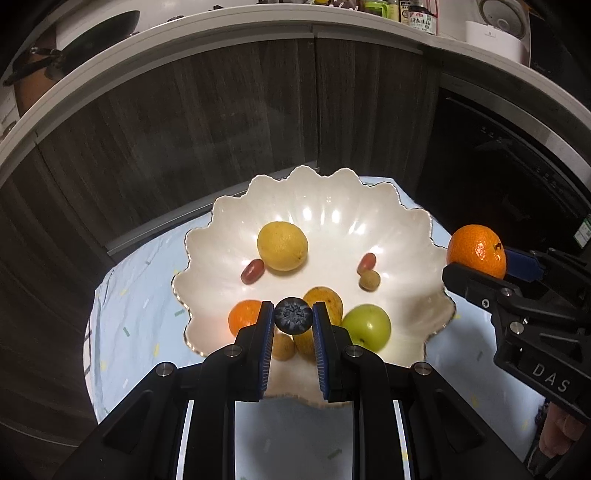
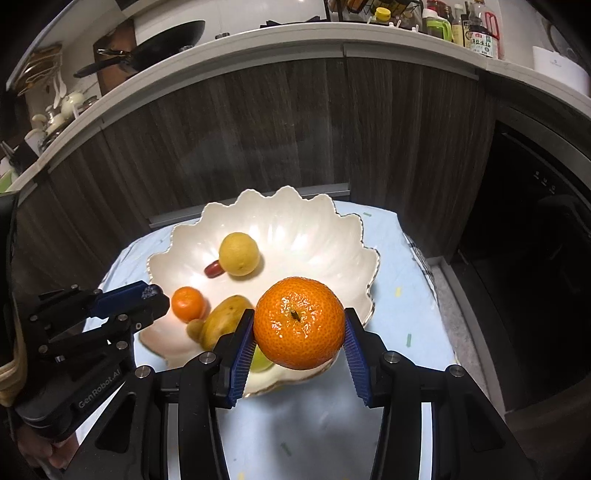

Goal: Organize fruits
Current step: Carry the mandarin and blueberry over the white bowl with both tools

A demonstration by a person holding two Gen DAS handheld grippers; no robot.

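A white scalloped bowl [image 1: 388,221] [image 2: 332,236] stands on a pale blue cloth. In it lie a lemon [image 1: 282,246] [image 2: 239,253], a small orange [image 1: 242,316] [image 2: 188,303], a mango [image 1: 327,301] [image 2: 225,321], a green fruit [image 1: 367,326], two red grapes [image 1: 252,271] and small tan fruits. My left gripper [image 1: 293,315] [image 2: 149,295] is shut on a blueberry [image 1: 293,315] over the bowl's near side. My right gripper [image 2: 300,323] [image 1: 476,258] is shut on a large mandarin [image 2: 300,323] [image 1: 477,256], above the bowl's right rim.
The cloth-covered small table [image 1: 122,317] [image 2: 402,295] sits in front of dark wood cabinets [image 1: 221,129]. A counter above carries a wok [image 2: 147,44], bottles [image 2: 480,33] and a rice cooker [image 1: 498,33]. A dark appliance [image 1: 517,177] stands to the right.
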